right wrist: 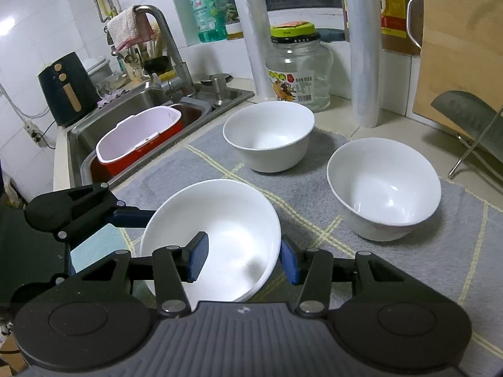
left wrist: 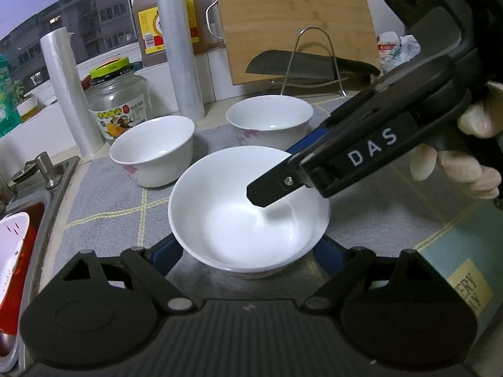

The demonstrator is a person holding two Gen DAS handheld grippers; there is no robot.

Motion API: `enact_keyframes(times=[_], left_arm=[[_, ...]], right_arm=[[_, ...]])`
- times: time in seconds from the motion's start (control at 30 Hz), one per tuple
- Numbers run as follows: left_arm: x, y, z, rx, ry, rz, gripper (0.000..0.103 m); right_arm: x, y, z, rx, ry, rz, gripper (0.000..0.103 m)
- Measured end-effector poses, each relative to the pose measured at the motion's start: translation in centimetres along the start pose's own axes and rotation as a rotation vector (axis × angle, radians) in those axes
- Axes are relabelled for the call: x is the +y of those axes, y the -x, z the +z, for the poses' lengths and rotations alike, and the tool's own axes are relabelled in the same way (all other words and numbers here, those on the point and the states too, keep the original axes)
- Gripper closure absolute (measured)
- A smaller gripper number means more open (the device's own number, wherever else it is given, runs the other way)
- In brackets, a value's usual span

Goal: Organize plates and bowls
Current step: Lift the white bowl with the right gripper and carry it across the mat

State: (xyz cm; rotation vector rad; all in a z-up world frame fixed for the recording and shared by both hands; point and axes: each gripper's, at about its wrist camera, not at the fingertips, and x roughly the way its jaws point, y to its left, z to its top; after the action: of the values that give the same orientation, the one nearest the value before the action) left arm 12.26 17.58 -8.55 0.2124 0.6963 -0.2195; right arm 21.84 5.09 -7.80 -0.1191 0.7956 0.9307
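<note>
Three white bowls stand on a grey mat [right wrist: 314,220]. The nearest bowl [left wrist: 239,220] [right wrist: 226,220] sits between my left gripper's [left wrist: 248,246] blue pads, which press on its lower sides. My right gripper [right wrist: 243,260] [left wrist: 276,172] is shut on that bowl's rim, one pad inside and one outside. In the right wrist view, one blue finger [right wrist: 132,216] of the left gripper touches the bowl's left side. The two other bowls, one [left wrist: 151,150] [right wrist: 268,135] and another [left wrist: 270,119] [right wrist: 383,188], stand free farther back.
A steel sink [right wrist: 81,138] with a red-and-white basket [right wrist: 138,144] lies left of the mat. A glass jar [right wrist: 298,69], two film rolls [right wrist: 364,62], a cutting board [left wrist: 295,19] and a cleaver on a wire rack [left wrist: 308,66] line the back. A gloved hand [left wrist: 456,169] holds the right gripper.
</note>
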Motion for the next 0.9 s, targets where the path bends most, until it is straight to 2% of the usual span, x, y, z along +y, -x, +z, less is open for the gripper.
enact_keyframes(times=[0.43, 0.9], left_arm=[[-3.0, 1.0, 1.2, -0.016, -0.052, -0.059, 0.014], [-7.3, -0.4, 2.6, -0.02, -0.076, -0.153, 0.014]], right_arm=[[-1.2, 4.2, -2.0, -0.022, -0.057, -0.036, 0.048], [-4.1, 8.2, -5.2, -0.019, -0.11, -0.116, 0.048]])
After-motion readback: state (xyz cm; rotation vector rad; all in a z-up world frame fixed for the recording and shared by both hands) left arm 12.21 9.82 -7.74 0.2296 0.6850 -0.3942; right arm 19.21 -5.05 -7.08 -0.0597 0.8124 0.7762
